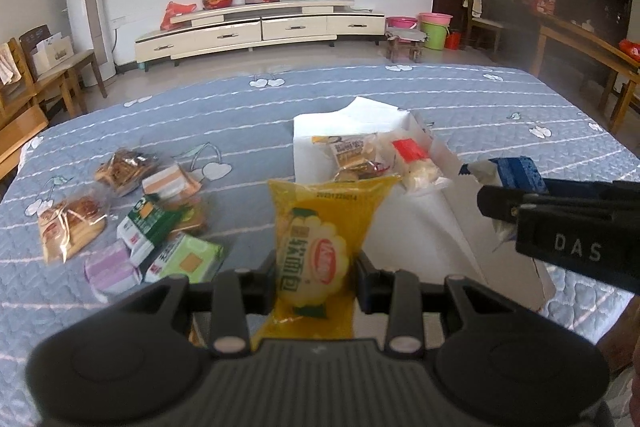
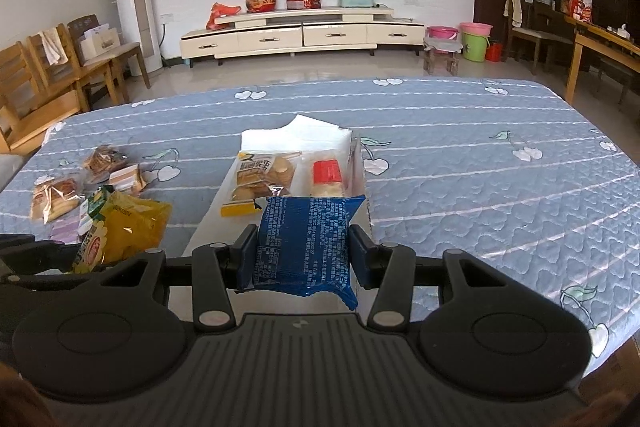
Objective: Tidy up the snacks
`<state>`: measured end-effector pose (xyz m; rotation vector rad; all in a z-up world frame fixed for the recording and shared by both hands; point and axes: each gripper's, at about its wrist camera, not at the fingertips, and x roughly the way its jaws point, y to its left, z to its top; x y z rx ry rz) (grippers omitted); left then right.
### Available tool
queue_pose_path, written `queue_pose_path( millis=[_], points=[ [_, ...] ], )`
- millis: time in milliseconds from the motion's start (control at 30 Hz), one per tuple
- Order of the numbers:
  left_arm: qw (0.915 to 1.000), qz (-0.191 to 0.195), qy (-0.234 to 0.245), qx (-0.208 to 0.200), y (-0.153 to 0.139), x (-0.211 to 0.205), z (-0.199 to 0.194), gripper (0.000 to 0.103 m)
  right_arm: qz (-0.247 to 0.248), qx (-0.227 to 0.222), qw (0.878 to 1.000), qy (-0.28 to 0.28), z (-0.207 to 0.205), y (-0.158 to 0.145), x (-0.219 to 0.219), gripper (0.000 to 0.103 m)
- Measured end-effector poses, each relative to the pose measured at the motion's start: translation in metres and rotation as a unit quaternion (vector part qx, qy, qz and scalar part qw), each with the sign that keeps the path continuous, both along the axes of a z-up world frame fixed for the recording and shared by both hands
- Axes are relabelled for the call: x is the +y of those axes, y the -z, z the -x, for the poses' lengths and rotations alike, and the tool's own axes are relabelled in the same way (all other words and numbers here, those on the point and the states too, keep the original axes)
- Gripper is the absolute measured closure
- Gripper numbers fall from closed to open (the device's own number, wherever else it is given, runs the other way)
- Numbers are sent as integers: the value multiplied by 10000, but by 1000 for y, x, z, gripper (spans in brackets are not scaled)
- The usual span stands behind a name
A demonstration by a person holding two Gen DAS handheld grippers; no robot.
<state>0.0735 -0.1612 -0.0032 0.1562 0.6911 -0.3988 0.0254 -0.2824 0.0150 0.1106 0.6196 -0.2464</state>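
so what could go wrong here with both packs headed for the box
1. The white box is narrow and already holds snacks; the yellow pack and blue pack may not both fit flat.
2. The left tool and right tool sit close together and could bump over the box.
3. Either puffy, slick wrapper could slip out.

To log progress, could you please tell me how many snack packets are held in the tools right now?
2. A yellow plastic bread packet is clamped in the left tool; a blue foil packet is clamped in the right tool. None seems hidden.
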Motion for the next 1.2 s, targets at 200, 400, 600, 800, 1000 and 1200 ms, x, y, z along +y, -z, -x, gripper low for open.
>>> queue_pose_path(
  millis=[200,400,600,800,1000,1200],
  points=[
    [10000,1,48,53,3,-7,-6,68,16,22,10000,8,-8,2,-5,45],
    [9999,-1,95,112,8,-13,-11,68,-12,69,10000,25,-16,5,-12,45],
    [9997,21,150,165,12,-20,-17,68,-10,133,9999,3,-19,7,-21,45],
    [9996,15,207,210,17,-26,-22,68,-44,192,9998,-8,-24,9,-27,45],
    [9994,12,224,277,23,-32,-28,68,-36,243,9997,-43,-31,13,-31,45],
    [9992,32,264,309,26,-36,-33,68,68,70,9999,79,-29,8,-39,36]
  ],
)
